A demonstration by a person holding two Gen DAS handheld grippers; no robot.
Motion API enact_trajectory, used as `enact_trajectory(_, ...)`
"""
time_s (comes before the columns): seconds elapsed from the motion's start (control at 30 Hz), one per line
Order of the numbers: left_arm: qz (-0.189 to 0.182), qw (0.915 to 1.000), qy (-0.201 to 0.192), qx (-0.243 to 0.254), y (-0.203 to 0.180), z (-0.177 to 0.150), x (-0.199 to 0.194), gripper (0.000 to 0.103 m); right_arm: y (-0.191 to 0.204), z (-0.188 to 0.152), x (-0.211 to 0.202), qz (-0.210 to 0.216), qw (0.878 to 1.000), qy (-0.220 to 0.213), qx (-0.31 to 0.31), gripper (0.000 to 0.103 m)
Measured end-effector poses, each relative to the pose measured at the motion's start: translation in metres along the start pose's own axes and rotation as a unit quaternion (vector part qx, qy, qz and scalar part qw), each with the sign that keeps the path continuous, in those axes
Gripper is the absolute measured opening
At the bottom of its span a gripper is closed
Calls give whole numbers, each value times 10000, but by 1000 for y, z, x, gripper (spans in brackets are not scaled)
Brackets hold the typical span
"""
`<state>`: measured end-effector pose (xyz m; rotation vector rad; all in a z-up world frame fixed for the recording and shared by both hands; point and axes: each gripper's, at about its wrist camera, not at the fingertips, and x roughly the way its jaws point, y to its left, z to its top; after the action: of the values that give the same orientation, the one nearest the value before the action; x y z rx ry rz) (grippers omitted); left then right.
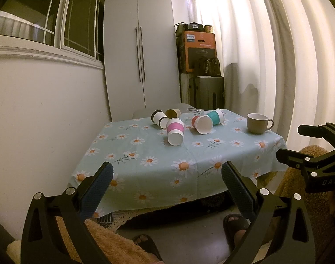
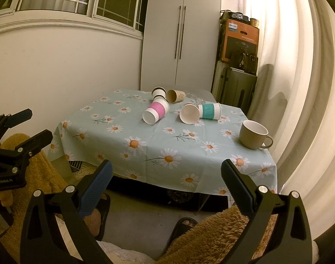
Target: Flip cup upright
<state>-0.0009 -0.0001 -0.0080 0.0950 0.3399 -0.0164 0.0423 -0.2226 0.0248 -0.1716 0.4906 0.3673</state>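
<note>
Several paper cups lie on their sides on the daisy tablecloth [image 1: 158,154] [image 2: 154,140]: a pink-banded cup [image 1: 175,131] [image 2: 156,112], a black-banded cup [image 1: 159,116] [image 2: 158,92], a brown cup [image 1: 173,112] [image 2: 175,95], a red-banded cup [image 1: 202,123] [image 2: 190,113] and a teal-banded cup [image 1: 215,116] [image 2: 209,111]. A clear glass [image 1: 195,111] [image 2: 197,98] lies behind them. A beige mug [image 1: 258,123] [image 2: 253,134] stands upright at the right. My left gripper [image 1: 167,173] and right gripper [image 2: 166,171] are open and empty, held back from the table's front edge.
A white wardrobe [image 1: 141,50] stands behind the table, with suitcases and an orange box [image 1: 199,50] beside it. White curtains [image 1: 266,55] hang on the right. A wall with a window [image 1: 35,83] is on the left. Feet in sandals [image 1: 235,224] are on the floor below.
</note>
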Motion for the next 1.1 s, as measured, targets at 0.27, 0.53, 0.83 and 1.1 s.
enact_trajectory(0.27,6,10000,8,-12,0,0,0,96,0,1,0,0,10000,7,8,98)
enact_trajectory(0.53,5,10000,11,-10,0,1,0,96,0,1,0,1,10000,12,9,98)
enact_trajectory(0.83,-3,10000,14,-11,-1,-2,4,96,0,2,0,2,10000,9,15,98)
enact_trajectory(1.1,-57,9999,67,-81,-3,-9,11,96,2,-4,3,48,9999,103,86,98)
